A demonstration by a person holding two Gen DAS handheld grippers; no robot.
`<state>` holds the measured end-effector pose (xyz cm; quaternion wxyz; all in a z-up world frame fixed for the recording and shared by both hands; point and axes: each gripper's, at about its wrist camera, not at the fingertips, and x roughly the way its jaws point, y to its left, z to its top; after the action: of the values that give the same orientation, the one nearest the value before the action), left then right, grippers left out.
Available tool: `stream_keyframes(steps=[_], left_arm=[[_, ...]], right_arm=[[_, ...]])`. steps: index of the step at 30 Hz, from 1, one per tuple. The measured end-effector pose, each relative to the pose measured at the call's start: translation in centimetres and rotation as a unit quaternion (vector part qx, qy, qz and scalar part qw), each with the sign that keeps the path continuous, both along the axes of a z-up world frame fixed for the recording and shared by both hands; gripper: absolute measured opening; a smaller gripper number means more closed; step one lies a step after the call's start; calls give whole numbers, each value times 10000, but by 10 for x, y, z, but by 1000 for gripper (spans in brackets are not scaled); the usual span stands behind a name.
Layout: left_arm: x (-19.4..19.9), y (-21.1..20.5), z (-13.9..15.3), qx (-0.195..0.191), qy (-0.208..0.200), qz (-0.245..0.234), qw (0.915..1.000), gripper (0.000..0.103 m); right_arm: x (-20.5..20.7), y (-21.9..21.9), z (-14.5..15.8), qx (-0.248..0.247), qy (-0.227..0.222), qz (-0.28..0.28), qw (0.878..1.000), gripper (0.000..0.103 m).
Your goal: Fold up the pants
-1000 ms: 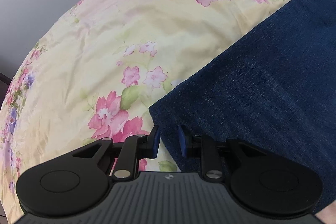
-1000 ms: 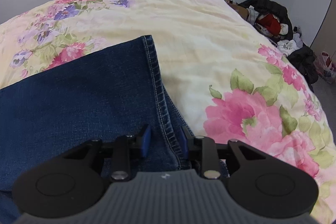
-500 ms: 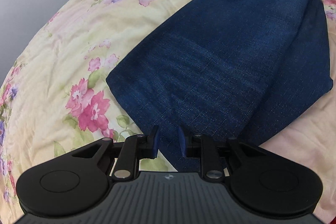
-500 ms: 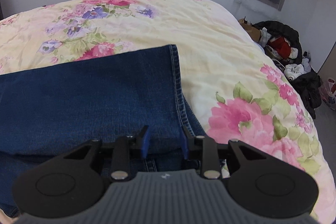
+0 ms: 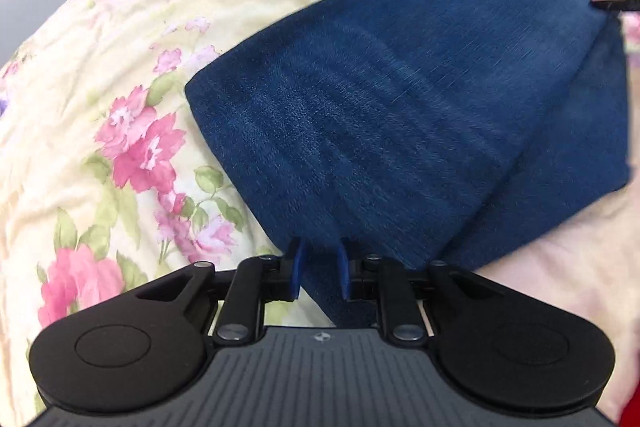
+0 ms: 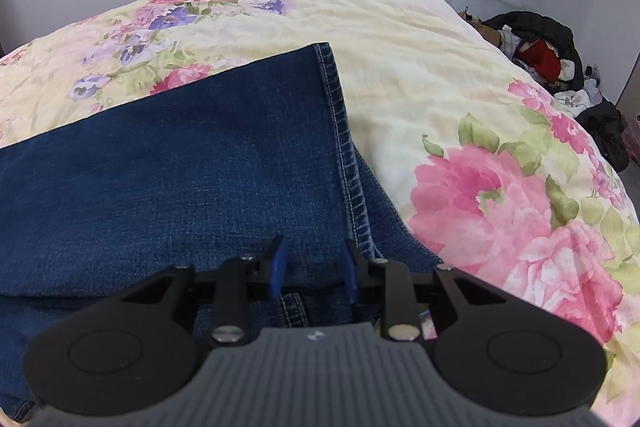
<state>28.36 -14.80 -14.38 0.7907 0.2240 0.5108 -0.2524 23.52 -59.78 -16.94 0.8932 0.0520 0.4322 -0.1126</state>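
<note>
On the floral bedspread point(image 5: 100, 75), folded dark-blue jeans point(image 5: 400, 115) lie straight ahead of both hand-held grippers, near edge right at the fingertips.

Left hand-held gripper point(image 5: 319, 269): blue pads parted, folded near corner of the jeans sits in the gap, no visible pinch. Denim runs away from it up and to the right; that's the long axis in this view. Frame is motion-blurred, so contact can't be confirmed.

Right hand-held gripper point(image 6: 313, 269): pads also spread, poised over the top layer just left of the stitched hem point(image 6: 344, 147). Hem runs away from the gripper; a lower layer sticks out to its right. Each gripper is nearest its own end of the near edge.

Judgement: next fold likely carries the near edge away or across; both need to close on denim first.

Obstructions: none on the bed around the jeans. Pile of clothes point(image 6: 552, 59) on the floor past the bed's right side, well apart.
</note>
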Motion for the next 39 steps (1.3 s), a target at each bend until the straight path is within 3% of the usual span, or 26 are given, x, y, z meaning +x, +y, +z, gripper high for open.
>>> stream_keyframes(steps=[2,4,10,16,19,21,23,24,27,31,37,39], left_arm=[[-12,8,9,-171,75,-33,9998,18],[-24,12,7,-109,123,-119,9998,18],[-30,11,-35,249,361,51,9990,18],[-37,10,-14,406,364,-28,9985,18],[-45,12,10,287,235,-80,9993,19],[-48,9,25,183,136,-91,9997,22],[-50,6,38,78,-49,-55,9999,25],[-48,1,45,19,-132,-10,9999,27],[-40,-17,55,-182,-302,135,9993,28],[-29,-55,59,-386,-478,119,9980,28],[-1,-111,53,-598,-552,20,9967,28],[13,-129,46,-627,-604,-32,9962,28]], right_arm=[[1,0,0,12,16,-15,10000,23],[2,-1,-1,51,8,-55,10000,23],[1,-2,-3,108,-41,-113,9999,23],[4,0,9,136,77,-237,9996,25],[-7,-4,25,376,-79,-364,9986,36],[-23,-9,35,630,-256,-489,9965,53],[-39,-17,42,922,-407,-644,9928,61],[-47,-23,44,1112,-475,-791,9895,70],[-71,-47,37,1966,-616,-1307,9698,74],[-89,-75,4,3276,-810,-1957,9208,74],[-80,-91,-37,4105,-1177,-2445,8706,68],[-73,-94,-45,4158,-1253,-2467,8663,59]])
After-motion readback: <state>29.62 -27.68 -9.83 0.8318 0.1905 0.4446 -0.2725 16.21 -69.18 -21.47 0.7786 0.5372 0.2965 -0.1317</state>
